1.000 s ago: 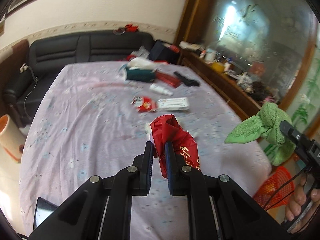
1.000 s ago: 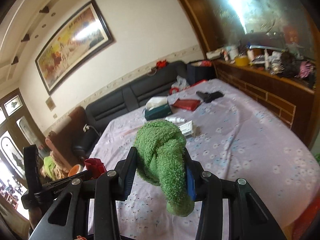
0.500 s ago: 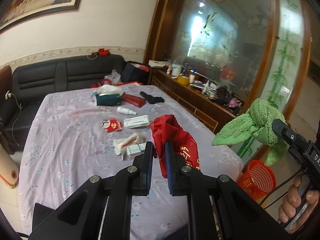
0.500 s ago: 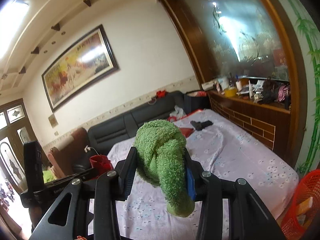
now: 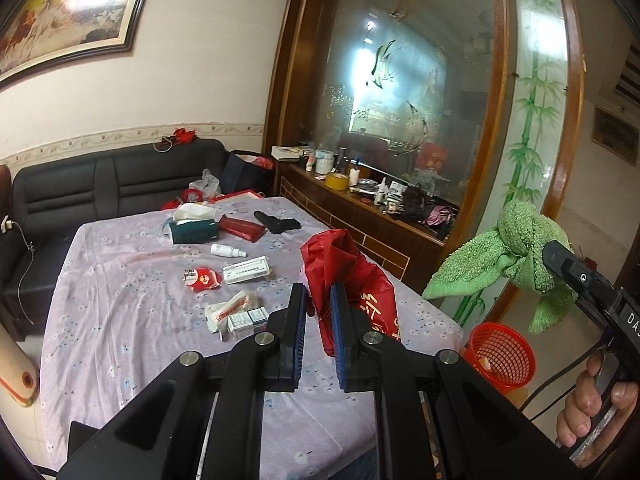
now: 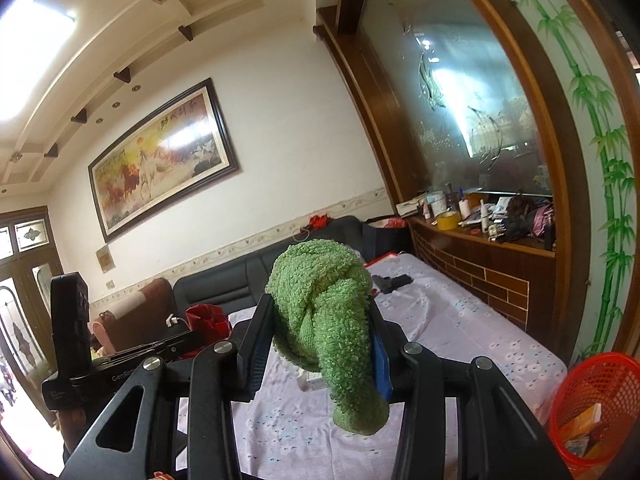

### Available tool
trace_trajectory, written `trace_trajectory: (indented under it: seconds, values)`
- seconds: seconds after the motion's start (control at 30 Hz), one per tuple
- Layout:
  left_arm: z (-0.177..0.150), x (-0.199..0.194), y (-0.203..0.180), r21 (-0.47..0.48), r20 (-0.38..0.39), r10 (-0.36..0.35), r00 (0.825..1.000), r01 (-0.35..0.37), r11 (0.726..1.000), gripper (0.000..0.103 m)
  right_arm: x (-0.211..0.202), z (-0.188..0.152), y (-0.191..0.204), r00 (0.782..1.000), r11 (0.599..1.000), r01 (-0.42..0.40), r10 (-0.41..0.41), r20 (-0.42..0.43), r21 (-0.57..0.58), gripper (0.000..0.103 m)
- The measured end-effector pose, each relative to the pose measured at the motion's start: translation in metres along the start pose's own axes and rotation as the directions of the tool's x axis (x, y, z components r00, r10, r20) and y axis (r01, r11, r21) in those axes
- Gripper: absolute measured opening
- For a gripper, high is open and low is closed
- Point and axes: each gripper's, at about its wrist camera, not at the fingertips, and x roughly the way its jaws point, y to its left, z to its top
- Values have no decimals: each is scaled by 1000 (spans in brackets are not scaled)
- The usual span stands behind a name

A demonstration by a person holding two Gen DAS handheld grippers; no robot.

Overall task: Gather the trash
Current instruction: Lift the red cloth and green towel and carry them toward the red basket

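Observation:
My left gripper [image 5: 319, 300] is shut on a crumpled red plastic bag [image 5: 352, 276] and holds it above the near part of the table [image 5: 120, 320]. In the right wrist view my right gripper [image 6: 320, 322] is shut on a knotted green towel [image 6: 324, 320], lifted clear of the tablecloth. The towel [image 5: 516, 252] also shows at the right of the left wrist view, above a red mesh basket [image 5: 500, 356] on the floor by the table's corner. That basket [image 6: 592, 408] holds a few scraps. Loose wrappers and small boxes [image 5: 236, 312] lie on the cloth.
A red packet [image 5: 202, 278], a white box [image 5: 246, 270], a white bottle [image 5: 226, 251], a tissue box [image 5: 194, 230], a red case [image 5: 242, 227] and a black object [image 5: 278, 223] lie farther back. A black sofa [image 5: 100, 188] stands behind, a cluttered wooden ledge [image 5: 380, 204] at the right.
Both grippers have pulled back from the table and risen, keeping the red bag and the green towel. More of the table and the red basket have come into view.

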Motion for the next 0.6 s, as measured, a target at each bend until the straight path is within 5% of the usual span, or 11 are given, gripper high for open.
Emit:
trace_trajectory:
  seconds: [0.6]
  values:
    - [1, -10, -34, 51, 18, -75, 997, 74, 996, 12, -39, 4, -4, 996, 998, 60, -59, 60, -8, 46]
